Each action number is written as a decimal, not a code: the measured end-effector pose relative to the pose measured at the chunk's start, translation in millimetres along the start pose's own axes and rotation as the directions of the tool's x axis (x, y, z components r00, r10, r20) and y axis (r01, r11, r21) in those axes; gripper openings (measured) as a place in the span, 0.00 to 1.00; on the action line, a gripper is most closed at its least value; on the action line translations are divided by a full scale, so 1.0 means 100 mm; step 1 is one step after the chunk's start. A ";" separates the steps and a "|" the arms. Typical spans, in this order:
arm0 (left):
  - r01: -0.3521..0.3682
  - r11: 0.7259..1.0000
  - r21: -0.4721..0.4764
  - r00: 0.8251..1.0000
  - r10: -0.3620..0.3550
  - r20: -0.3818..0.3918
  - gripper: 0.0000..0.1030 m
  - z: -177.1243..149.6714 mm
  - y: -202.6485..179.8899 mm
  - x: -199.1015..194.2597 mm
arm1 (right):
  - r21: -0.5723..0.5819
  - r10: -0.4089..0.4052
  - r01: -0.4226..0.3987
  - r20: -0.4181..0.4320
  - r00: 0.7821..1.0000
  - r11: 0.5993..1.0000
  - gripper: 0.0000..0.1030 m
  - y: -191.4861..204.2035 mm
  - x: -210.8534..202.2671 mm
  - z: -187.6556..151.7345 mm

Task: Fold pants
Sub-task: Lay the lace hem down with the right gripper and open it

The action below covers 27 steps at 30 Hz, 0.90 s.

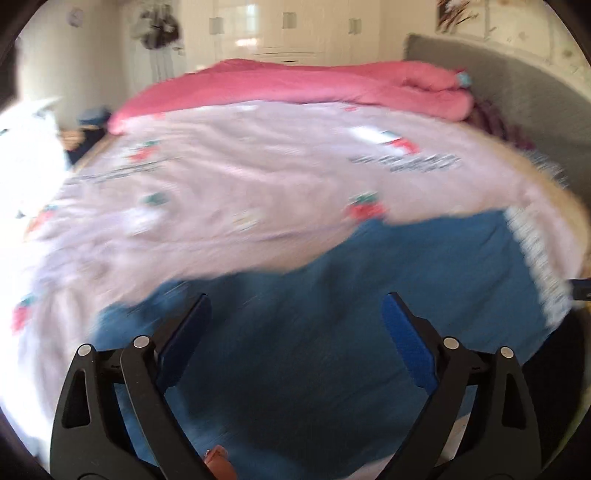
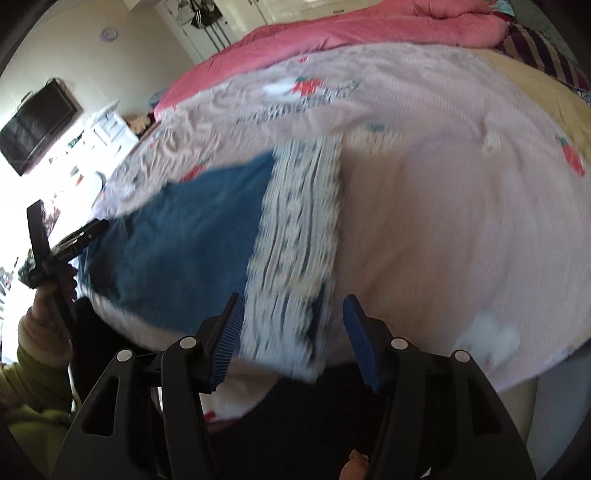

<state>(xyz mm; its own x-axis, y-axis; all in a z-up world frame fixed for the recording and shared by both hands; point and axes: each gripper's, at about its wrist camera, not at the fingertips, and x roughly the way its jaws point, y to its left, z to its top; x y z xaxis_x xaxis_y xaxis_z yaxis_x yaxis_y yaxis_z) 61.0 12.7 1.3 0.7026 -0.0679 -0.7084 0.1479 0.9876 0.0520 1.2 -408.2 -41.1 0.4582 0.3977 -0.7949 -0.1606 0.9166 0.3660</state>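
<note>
Left gripper [image 1: 297,306]: jaws spread wide, holding nothing, hovering above the blue fabric pants [image 1: 332,295].
Right gripper [image 2: 293,308]: jaws wide apart, empty; the white patterned waistband [image 2: 295,236] lies between and beyond the blue finger pads [image 2: 360,341].
Pants: spread flat near the front edge of the bed.
Surface: pale pink strawberry-print bedsheet [image 1: 240,166], rumpled; a bright pink quilt [image 1: 295,83] is bunched along the far side.
Room: cream cupboards [image 1: 288,26], grey padded headboard [image 1: 498,74], black wall screen [image 2: 37,125].
Image: motion-blurred.
</note>
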 end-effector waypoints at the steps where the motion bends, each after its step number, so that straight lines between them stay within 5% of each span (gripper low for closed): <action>1: -0.035 0.999 -0.014 0.999 0.035 -0.003 0.84 -0.08 0.09 -0.06 | -0.009 -0.003 0.003 -0.009 1.000 1.000 0.53 0.04 0.01 -0.06; 12: -0.201 0.975 -0.098 0.978 0.195 -0.069 0.86 -0.36 0.66 0.03 | -0.227 -0.236 0.215 -0.068 0.969 0.950 0.51 0.39 0.30 -0.26; 19: -0.190 0.969 -0.157 0.977 0.171 -0.125 0.87 -0.44 0.82 0.14 | -0.196 -0.214 0.196 -0.076 0.974 0.961 0.06 0.31 0.45 -0.18; 27: -0.212 0.971 -0.115 0.973 0.198 -0.121 0.87 -0.44 0.76 0.17 | -0.159 -0.242 0.232 -0.051 0.969 0.960 0.05 0.19 0.22 -0.23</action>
<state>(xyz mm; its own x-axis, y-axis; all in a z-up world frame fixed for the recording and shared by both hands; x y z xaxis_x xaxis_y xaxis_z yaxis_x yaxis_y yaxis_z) 53.9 93.3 -37.6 0.6288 0.1464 -0.7636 -0.0853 0.9892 0.1194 -12.2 -381.2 -63.1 0.4385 0.1654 -0.8834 -0.1871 0.9782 0.0903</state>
